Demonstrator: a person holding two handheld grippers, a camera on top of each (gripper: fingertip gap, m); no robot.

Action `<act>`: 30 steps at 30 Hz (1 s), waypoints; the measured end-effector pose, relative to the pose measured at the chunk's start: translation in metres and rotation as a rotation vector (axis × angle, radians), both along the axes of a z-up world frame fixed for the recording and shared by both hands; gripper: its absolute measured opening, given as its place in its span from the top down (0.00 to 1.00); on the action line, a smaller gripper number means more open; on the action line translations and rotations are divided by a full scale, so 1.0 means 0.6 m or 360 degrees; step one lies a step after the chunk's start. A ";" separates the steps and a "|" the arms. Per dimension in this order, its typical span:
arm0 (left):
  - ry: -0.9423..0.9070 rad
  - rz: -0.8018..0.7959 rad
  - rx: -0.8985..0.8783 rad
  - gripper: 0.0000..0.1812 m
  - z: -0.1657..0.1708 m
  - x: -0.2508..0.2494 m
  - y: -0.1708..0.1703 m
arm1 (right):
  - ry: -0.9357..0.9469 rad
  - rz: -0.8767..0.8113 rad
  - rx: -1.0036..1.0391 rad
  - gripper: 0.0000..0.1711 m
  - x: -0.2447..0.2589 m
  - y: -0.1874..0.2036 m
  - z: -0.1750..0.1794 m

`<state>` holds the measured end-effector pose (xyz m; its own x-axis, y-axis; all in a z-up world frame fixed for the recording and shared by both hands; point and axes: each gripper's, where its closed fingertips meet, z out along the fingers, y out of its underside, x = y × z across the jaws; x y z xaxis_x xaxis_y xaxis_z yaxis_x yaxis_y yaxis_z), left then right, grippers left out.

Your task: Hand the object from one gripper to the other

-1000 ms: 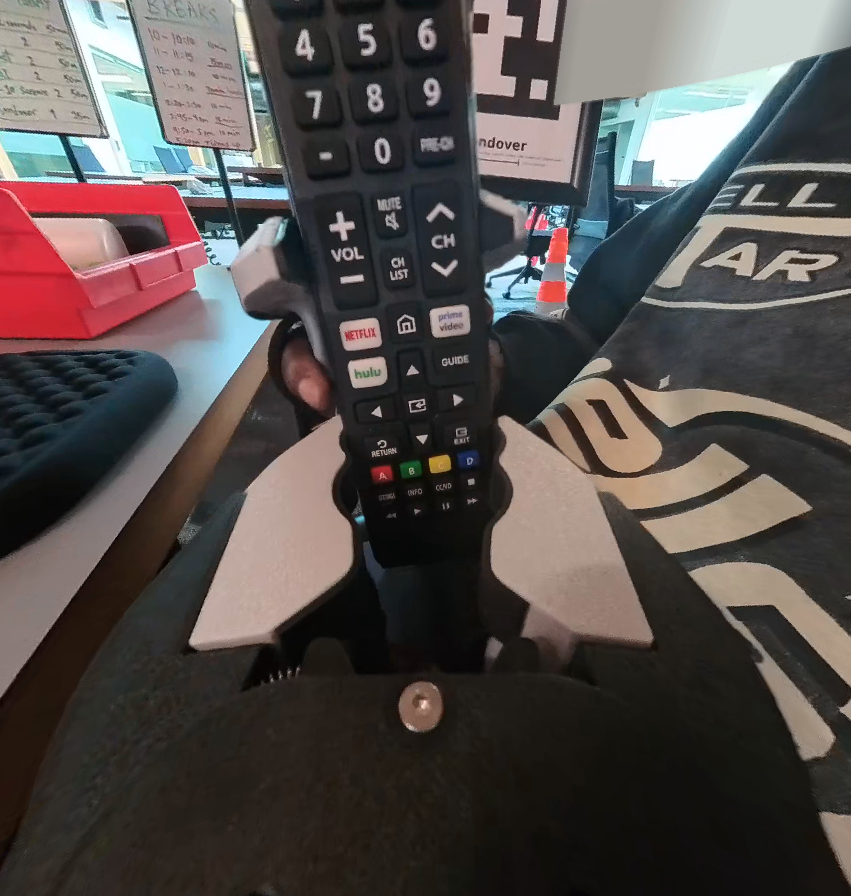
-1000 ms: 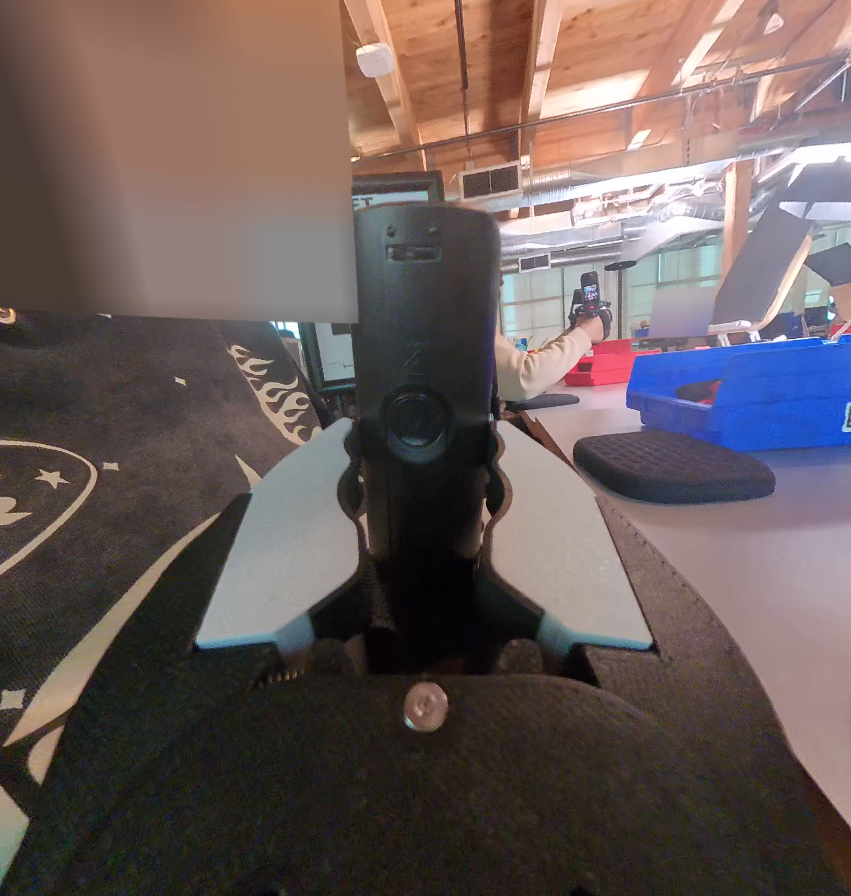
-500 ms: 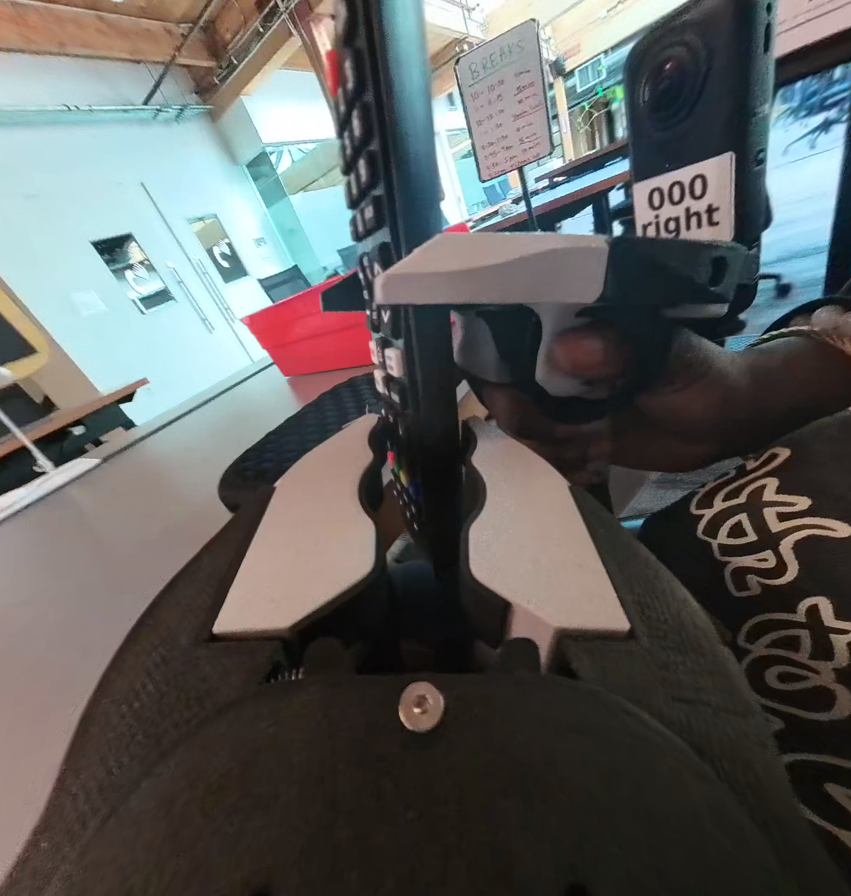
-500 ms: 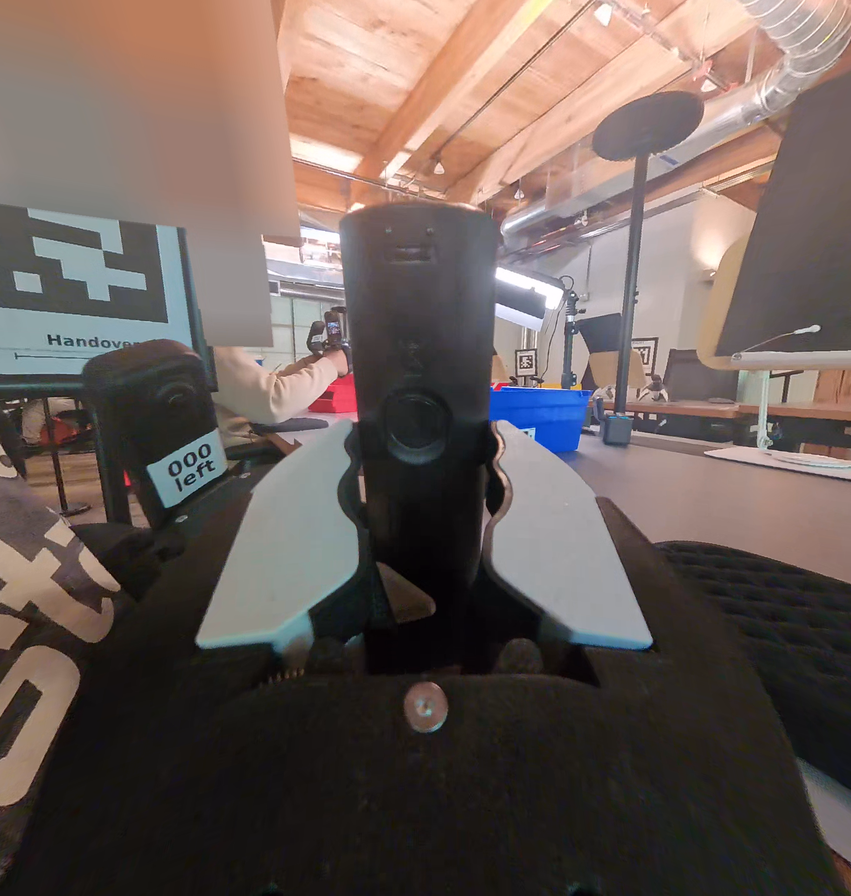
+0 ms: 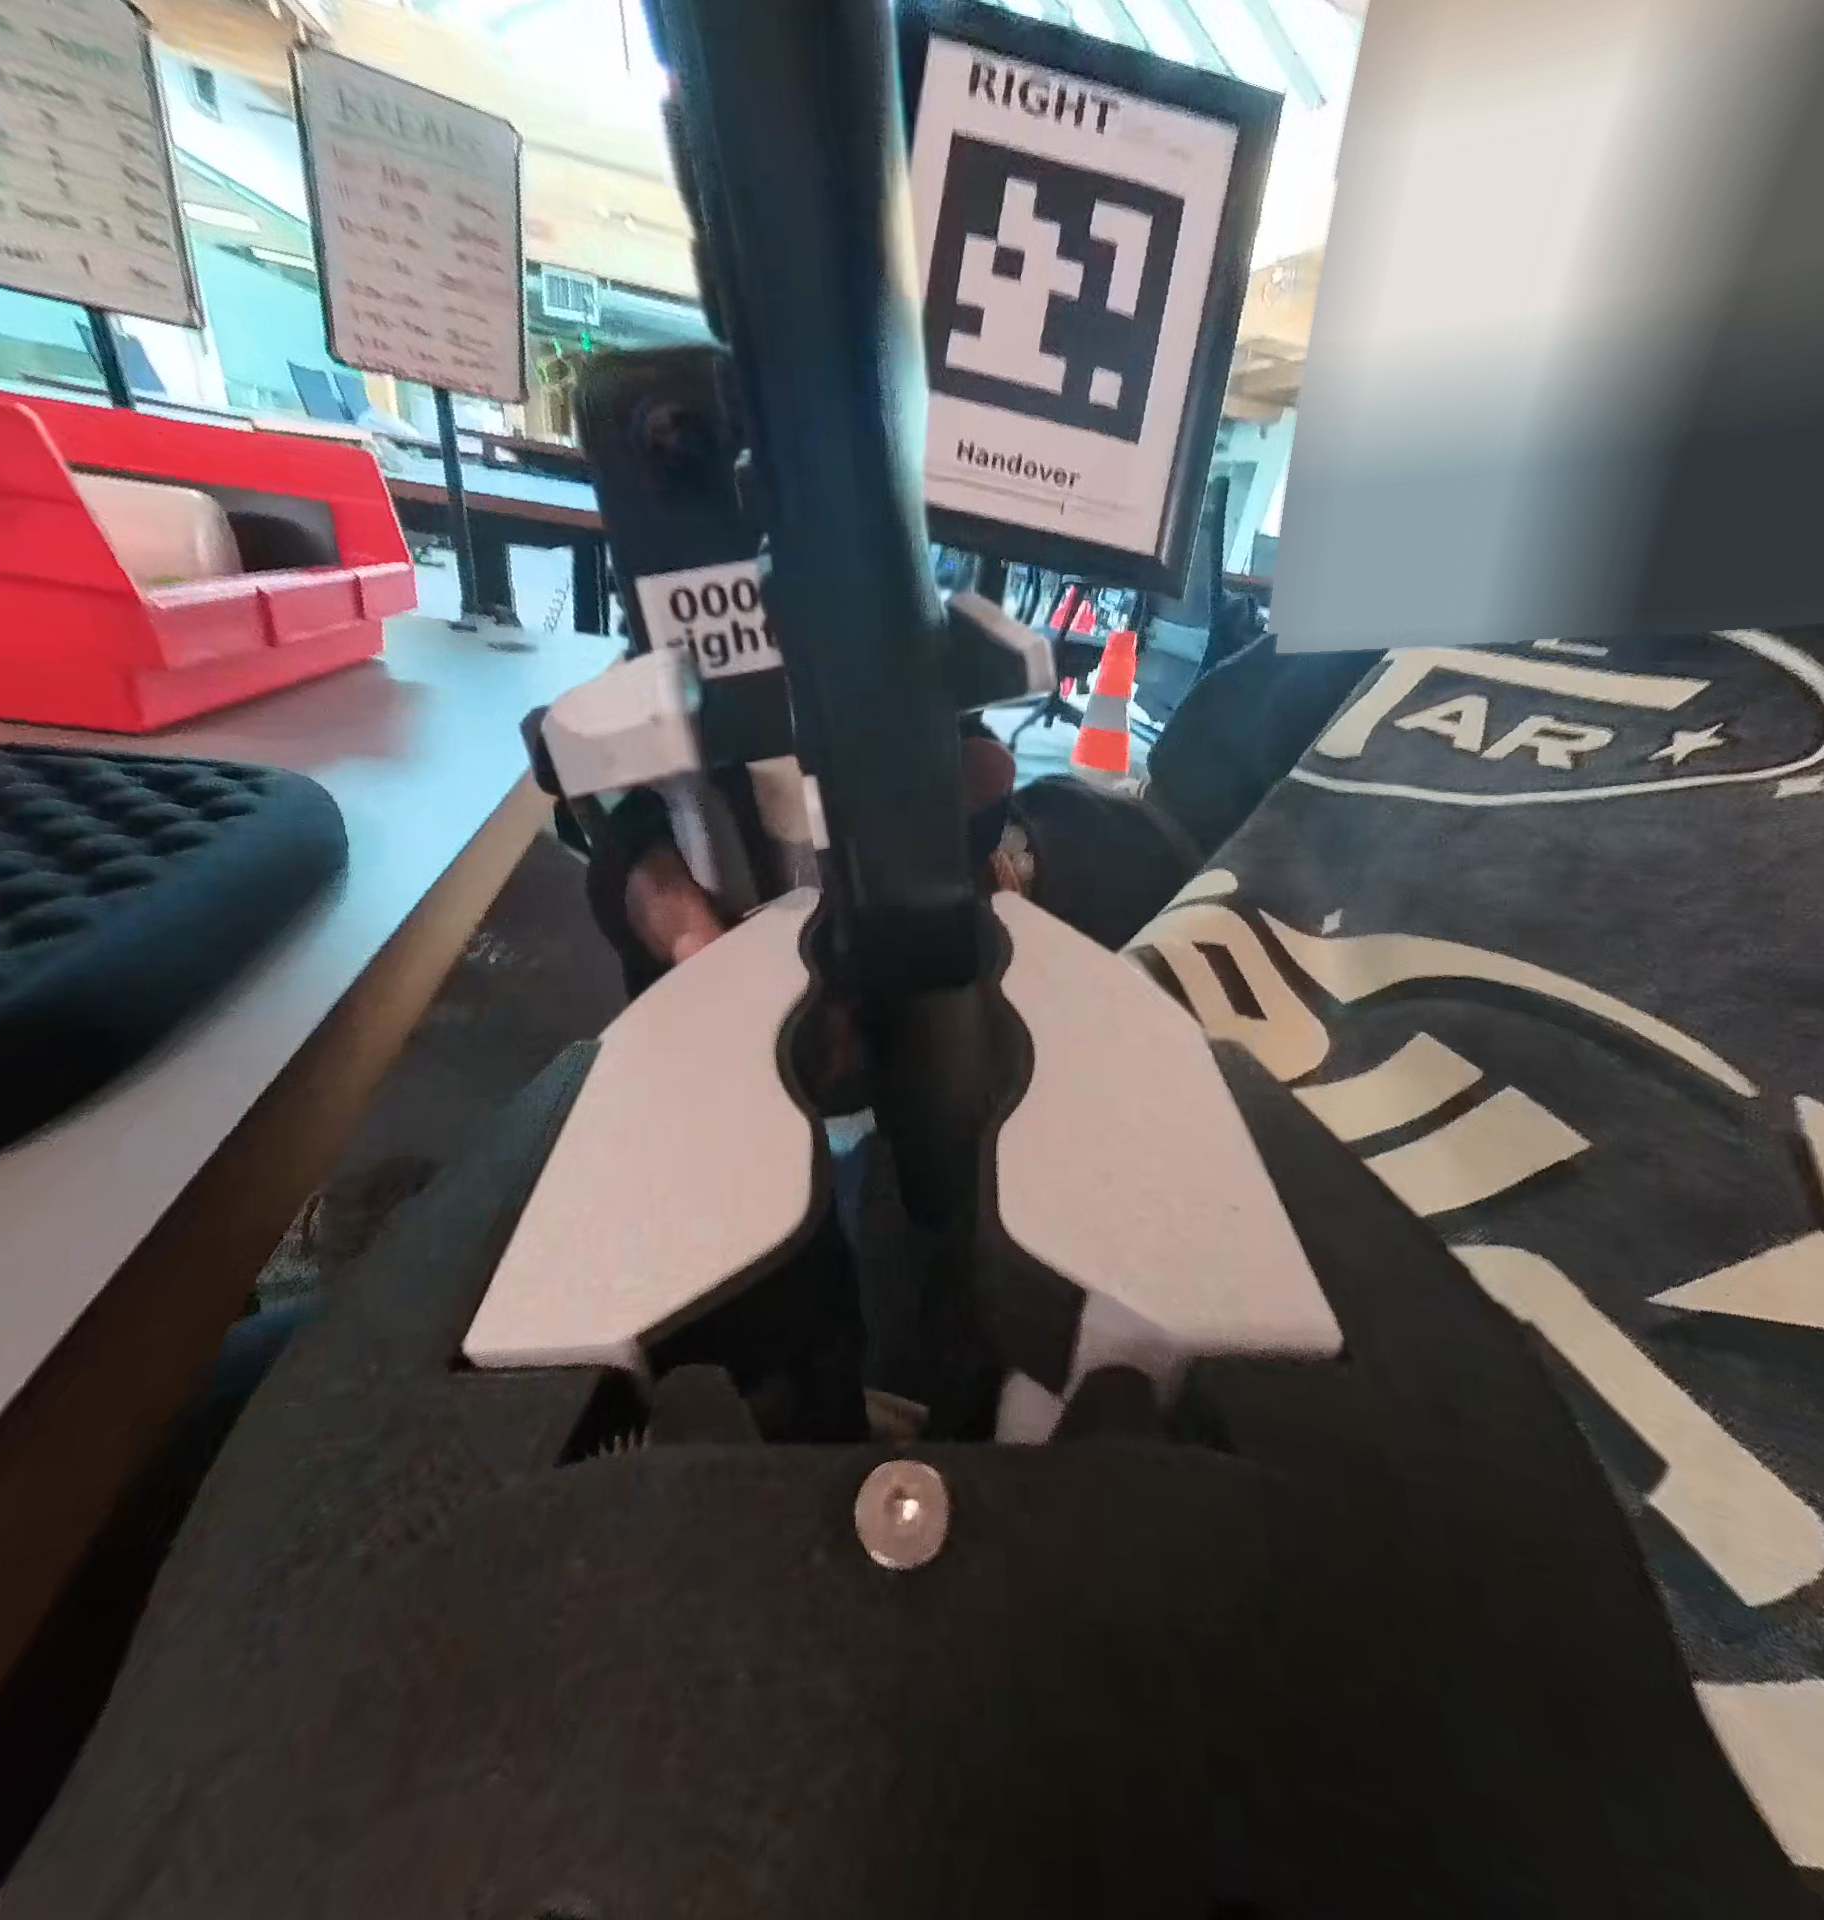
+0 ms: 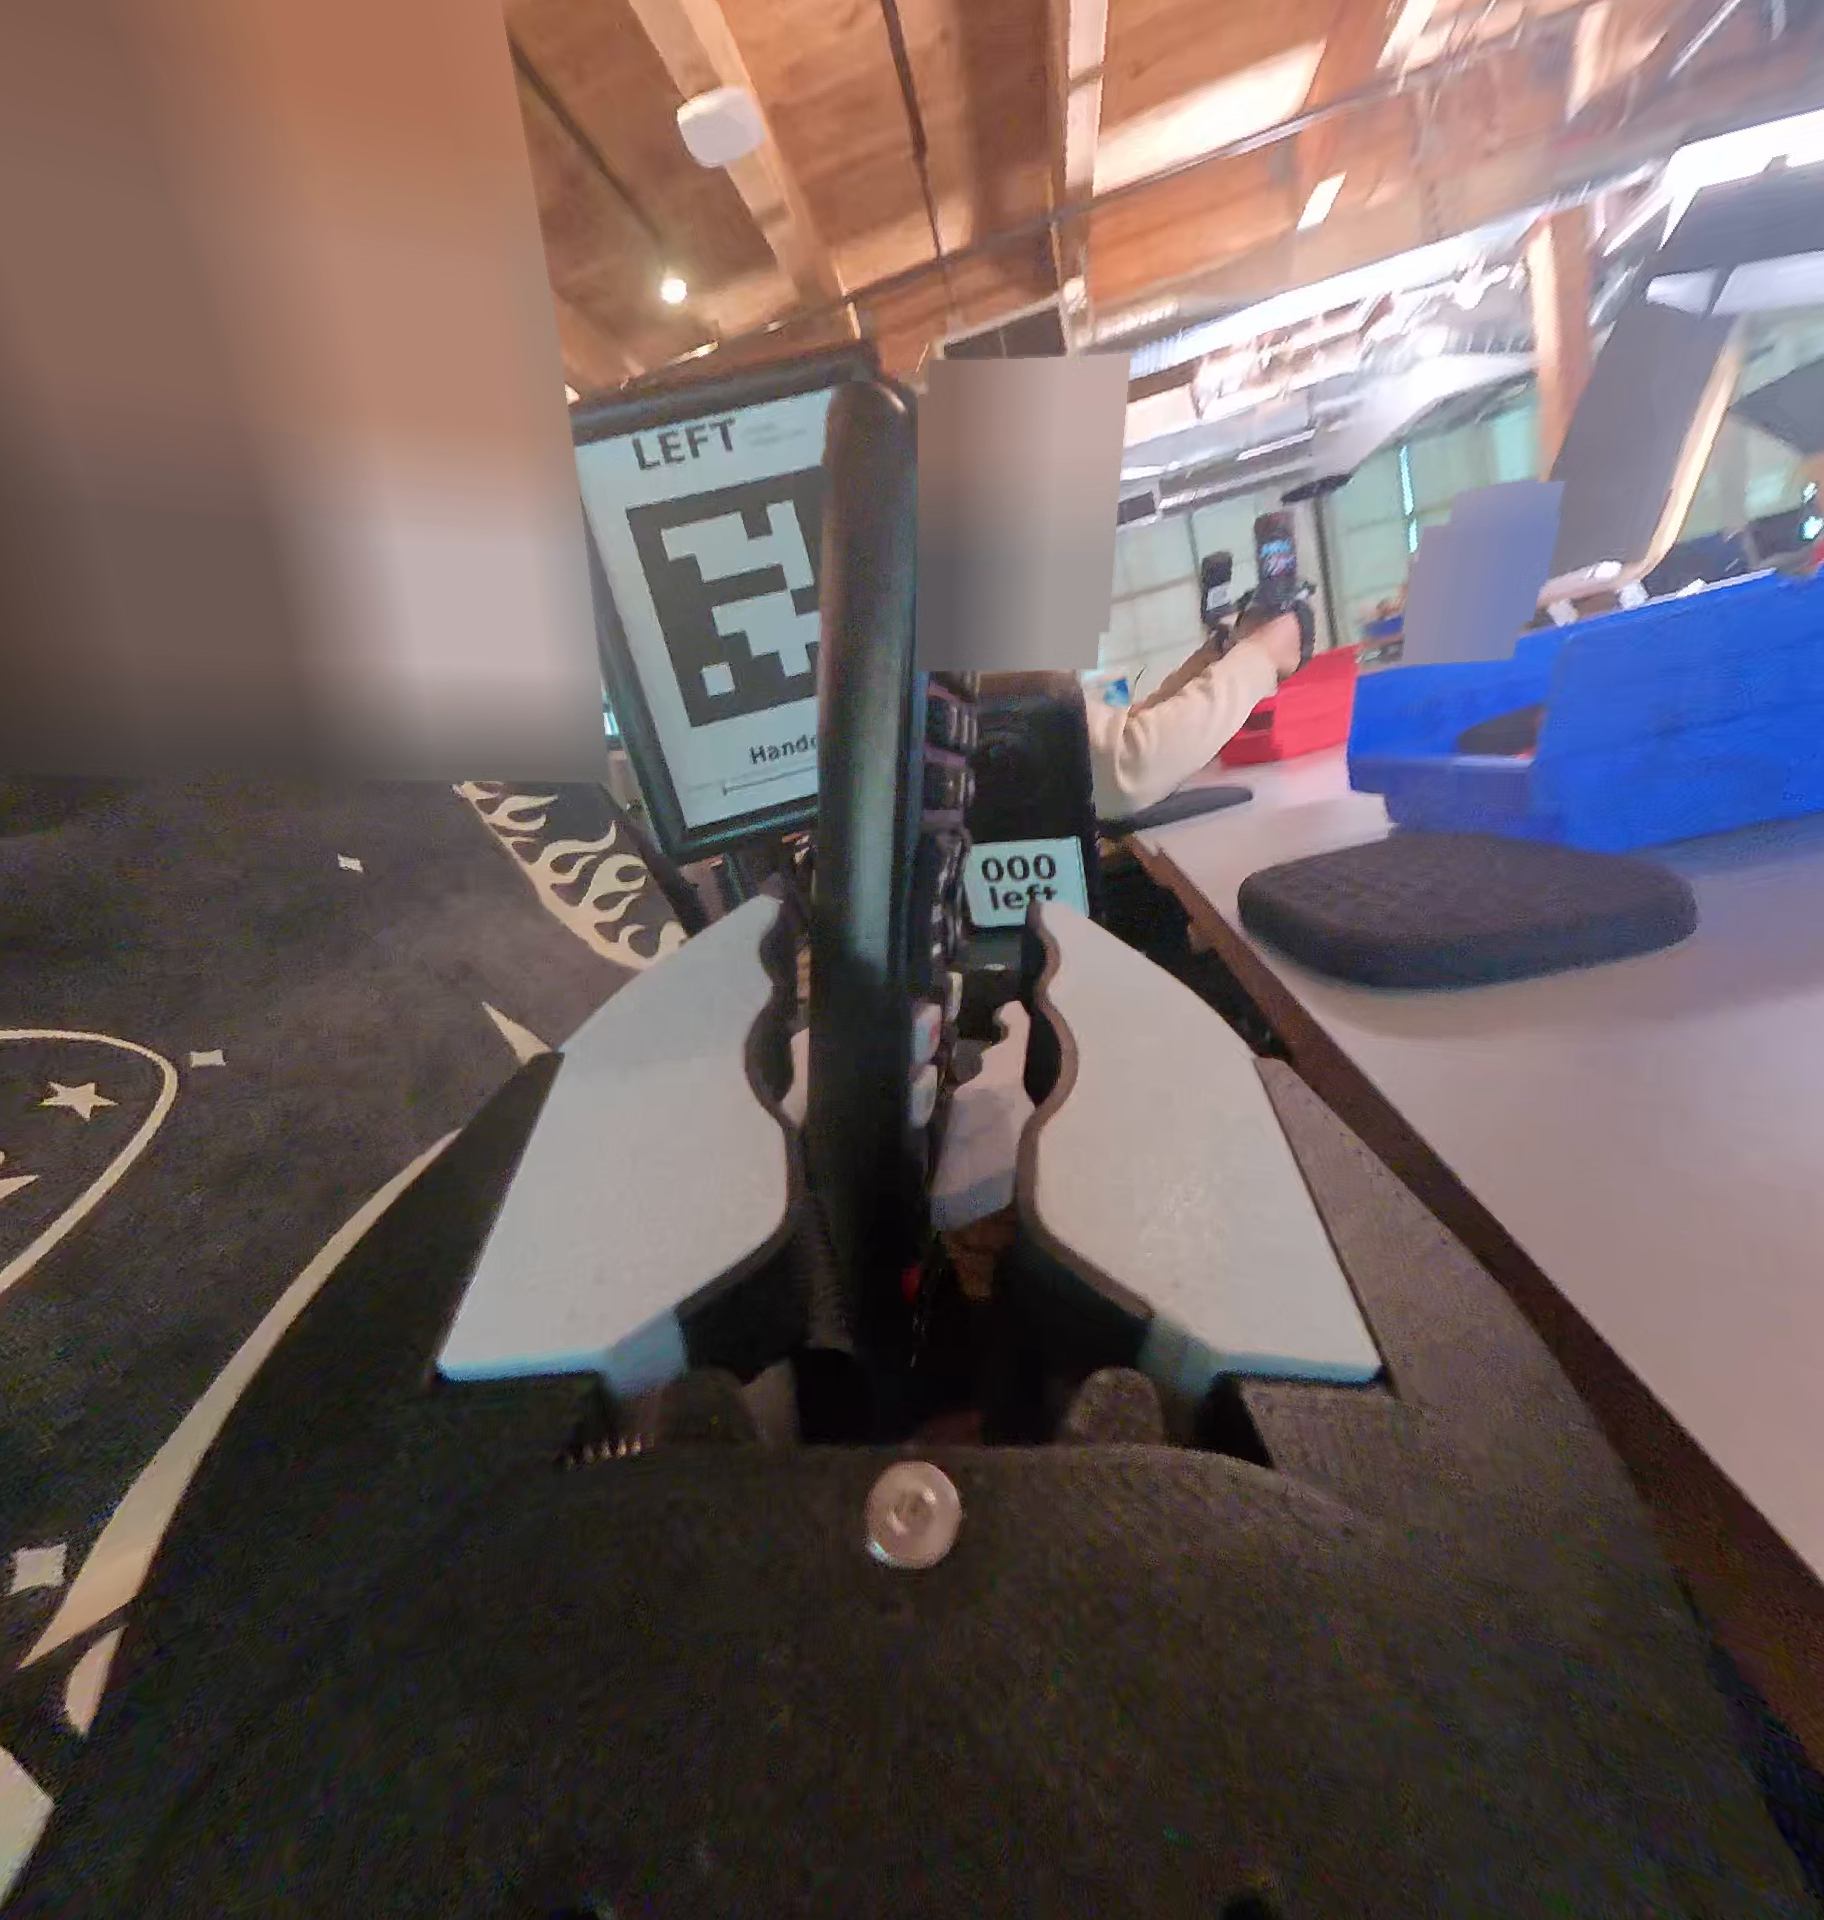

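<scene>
Both grippers at remote (image 5: 866, 727) | left gripper (image 5: 903, 997) jaws clamp it | right gripper (image 6: 903, 997) jaws parted, seemingly released | next: right withdraws clear

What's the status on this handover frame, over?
Left gripper shut on remote. Right gripper jaws open, remote between them. No obstruction seen.

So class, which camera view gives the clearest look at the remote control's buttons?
The right wrist view: the remote control stands edge-on there, with a column of buttons visible along its right side. The left wrist view shows the remote control only as a dark, blurred edge, no buttons.
</scene>
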<state>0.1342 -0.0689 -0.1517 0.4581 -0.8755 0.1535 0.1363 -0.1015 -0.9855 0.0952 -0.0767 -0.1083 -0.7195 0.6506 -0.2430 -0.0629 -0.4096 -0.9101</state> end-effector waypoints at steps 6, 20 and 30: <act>0.0077 0.0196 -0.0012 0.85 -0.015 -0.018 0.027 | 0.0029 -0.0286 0.0317 0.85 -0.014 0.009 -0.015; 0.1016 0.1244 0.0559 0.66 -0.047 -0.070 0.095 | 0.0258 -0.1219 0.0129 0.85 -0.022 0.082 0.012; 0.0771 0.1029 0.0382 0.71 -0.044 -0.066 0.086 | 0.0296 -0.1011 0.0383 0.82 -0.027 0.039 0.008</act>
<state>0.0946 -0.0172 -0.1782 0.8479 -0.4016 -0.3460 -0.3478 0.0710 -0.9349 0.0789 -0.0534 -0.1034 -0.1984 0.9788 0.0505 -0.3863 -0.0308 -0.9219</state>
